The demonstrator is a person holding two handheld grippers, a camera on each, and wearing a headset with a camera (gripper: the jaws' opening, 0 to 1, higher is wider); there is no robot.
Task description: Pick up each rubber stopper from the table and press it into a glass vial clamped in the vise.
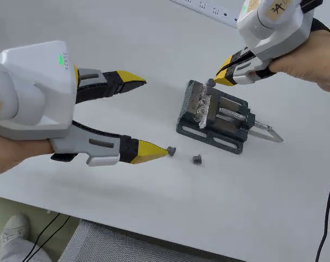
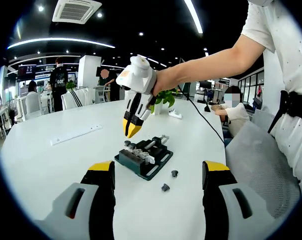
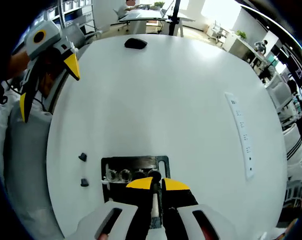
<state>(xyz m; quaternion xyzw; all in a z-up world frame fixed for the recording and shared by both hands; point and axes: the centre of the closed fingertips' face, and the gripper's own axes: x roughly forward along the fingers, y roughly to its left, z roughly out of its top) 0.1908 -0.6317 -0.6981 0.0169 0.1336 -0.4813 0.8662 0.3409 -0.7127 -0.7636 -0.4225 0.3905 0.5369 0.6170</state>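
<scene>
White office desk [image 1: 127,33] bears vise [image 1: 214,123] and loose stoppers [image 1: 197,159]; left tongs [image 1: 156,117] gape, right tongs [image 1: 223,77] pinch a stopper [image 1: 210,83].

Two grippers: the left gripper [image 1: 156,117] and the right gripper [image 1: 219,77]. Three rubber stoppers in all: one stopper [image 1: 171,150] just off the left gripper's lower tip, a second stopper [image 1: 197,159] a little beyond that tip, and a third stopper [image 1: 210,83] right at the right gripper's tips. One vise [image 1: 230,131] under the right gripper's tips. It holds probably four glass vials [image 1: 202,109], though the clear glass runs together. One power strip [image 3: 242,132] lies well beyond the right gripper.
</scene>
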